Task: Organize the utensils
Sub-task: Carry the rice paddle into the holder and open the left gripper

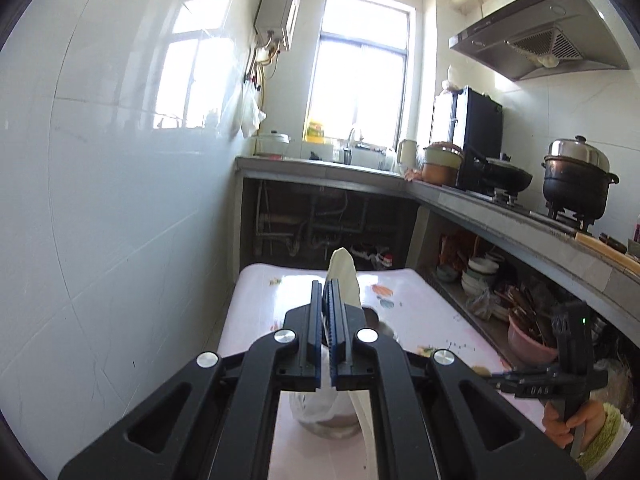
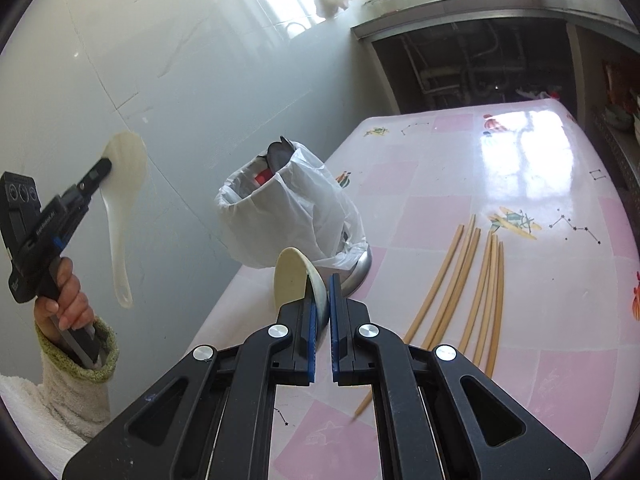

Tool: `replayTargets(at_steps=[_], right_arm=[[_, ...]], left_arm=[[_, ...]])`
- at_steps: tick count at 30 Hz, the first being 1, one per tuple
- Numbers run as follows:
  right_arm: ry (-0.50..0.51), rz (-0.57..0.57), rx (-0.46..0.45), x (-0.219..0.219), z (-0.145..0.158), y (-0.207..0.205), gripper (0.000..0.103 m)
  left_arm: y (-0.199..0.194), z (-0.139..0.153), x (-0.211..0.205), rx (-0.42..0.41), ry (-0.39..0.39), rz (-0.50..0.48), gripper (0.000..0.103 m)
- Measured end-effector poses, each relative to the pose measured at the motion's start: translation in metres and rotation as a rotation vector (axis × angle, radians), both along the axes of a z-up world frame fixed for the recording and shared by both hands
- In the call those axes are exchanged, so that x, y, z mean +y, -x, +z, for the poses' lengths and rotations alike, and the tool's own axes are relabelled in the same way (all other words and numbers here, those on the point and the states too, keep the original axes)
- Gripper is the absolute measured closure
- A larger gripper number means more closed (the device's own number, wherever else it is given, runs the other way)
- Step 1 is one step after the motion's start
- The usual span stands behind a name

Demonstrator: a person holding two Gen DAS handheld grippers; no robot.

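Spoons: L gripper clamps white spoon by bowl, up beside wall; R gripper pinches 2nd spoon over table. Holder bag-lined btwn them. Judgement: drop handle-first, clear of bag; chopsticks next.

we see the chopsticks lying on the table, right of the bag-lined container, with utensils inside it, beside the wall.

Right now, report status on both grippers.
Left gripper shut on white plastic soup spoon, lifted. Right gripper shut on cream spoon. Bag-lined container ahead, nothing blocking.
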State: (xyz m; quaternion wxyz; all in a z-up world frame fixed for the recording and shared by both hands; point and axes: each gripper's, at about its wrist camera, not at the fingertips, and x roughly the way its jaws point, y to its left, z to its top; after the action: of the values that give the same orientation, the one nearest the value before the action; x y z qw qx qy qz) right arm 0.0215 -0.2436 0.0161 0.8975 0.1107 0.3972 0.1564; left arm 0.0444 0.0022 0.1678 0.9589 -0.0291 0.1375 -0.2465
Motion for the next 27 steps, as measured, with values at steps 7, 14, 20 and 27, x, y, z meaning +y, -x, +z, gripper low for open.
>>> replayTargets(at_steps=[7, 14, 20, 27], right_arm=[[-0.024, 0.004, 0.003, -0.004, -0.002, -0.003, 0.099], [-0.065, 0.001, 0.033, -0.011, -0.013, -0.013, 0.099], [-0.095, -0.003, 0.062, -0.017, -0.023, -0.024, 0.099], [-0.104, 0.004, 0.076, -0.018, -0.025, -0.030, 0.099]], left_arm=[[-0.029, 0.038, -0.030, -0.128, 0.081, 0.010, 0.101], [-0.087, 0.029, -0.062, -0.128, 0.096, 0.029, 0.101], [-0.125, -0.012, -0.077, -0.066, 0.056, 0.051, 0.101], [-0.141, -0.054, -0.085, -0.065, -0.059, 0.093, 0.101]])
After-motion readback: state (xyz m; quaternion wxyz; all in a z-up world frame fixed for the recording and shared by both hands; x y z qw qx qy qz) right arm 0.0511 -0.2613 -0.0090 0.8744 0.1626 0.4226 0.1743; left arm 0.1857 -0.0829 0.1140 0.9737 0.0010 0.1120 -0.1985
